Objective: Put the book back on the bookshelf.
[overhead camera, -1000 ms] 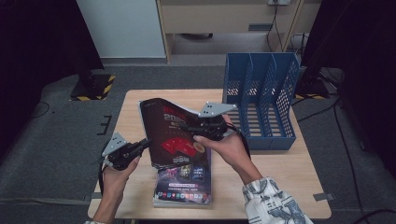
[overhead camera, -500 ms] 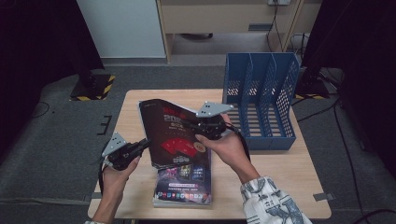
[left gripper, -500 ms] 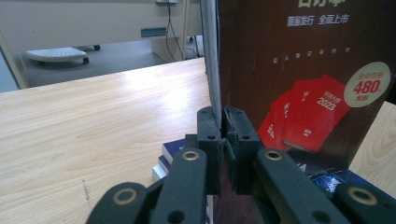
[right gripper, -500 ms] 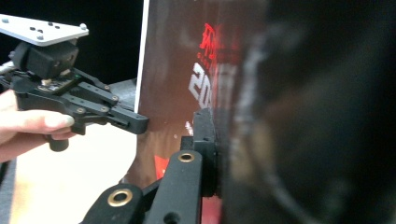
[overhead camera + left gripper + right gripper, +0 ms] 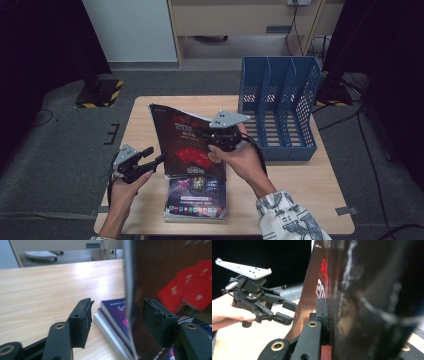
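Thin glossy dark magazine with red cover art held tilted above the purple stack on the wooden bench, clamped in right hand-held gripper; left hand-held gripper just opening, straddling lower edge untouched; light, floppy, slick, best pinched near spine.

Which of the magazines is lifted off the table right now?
The dark magazine with red cards on its cover, held upright by the right tool. The purple-covered magazines lie flat in a stack beneath it.
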